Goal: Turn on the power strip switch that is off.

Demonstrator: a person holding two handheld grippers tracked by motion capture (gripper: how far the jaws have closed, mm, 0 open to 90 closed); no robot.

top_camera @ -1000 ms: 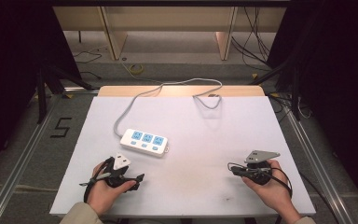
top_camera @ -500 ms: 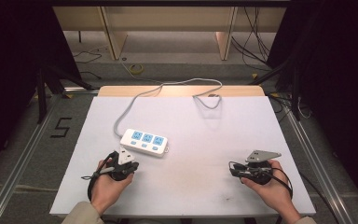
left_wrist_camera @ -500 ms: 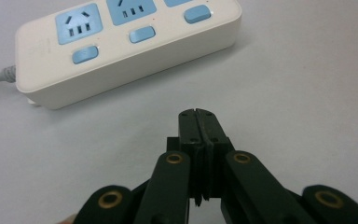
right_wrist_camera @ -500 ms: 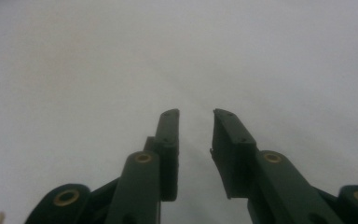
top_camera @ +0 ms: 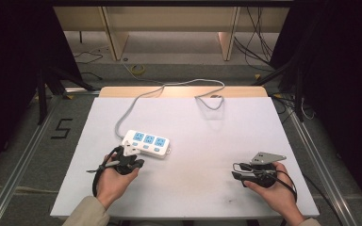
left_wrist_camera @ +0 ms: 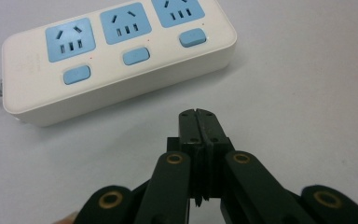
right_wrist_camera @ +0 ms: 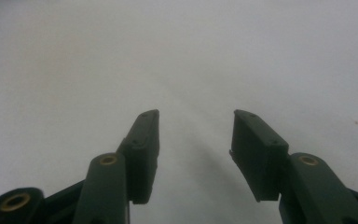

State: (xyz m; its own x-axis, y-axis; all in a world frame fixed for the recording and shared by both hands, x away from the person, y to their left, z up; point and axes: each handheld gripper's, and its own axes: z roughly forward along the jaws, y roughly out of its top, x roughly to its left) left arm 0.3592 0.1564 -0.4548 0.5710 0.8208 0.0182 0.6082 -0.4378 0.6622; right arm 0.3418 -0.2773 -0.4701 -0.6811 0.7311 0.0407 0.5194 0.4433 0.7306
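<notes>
You have a white table (top_camera: 202,141), a wooden strip (top_camera: 179,91) along its far edge, and a black "5" (top_camera: 62,128), perhaps tape, on the floor.

power strip (left_wrist_camera: 116,60) white w/ blue sockets+btns | table (top_camera: 207,141) white | tongs (left_wrist_camera: 199,122) blk

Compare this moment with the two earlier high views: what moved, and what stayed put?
The left gripper moved forward toward the power strip; its jaws are shut on nothing, tips just short of the strip. The right gripper stayed near the table's right front, jaws open. The strip and its cable did not shift.
</notes>
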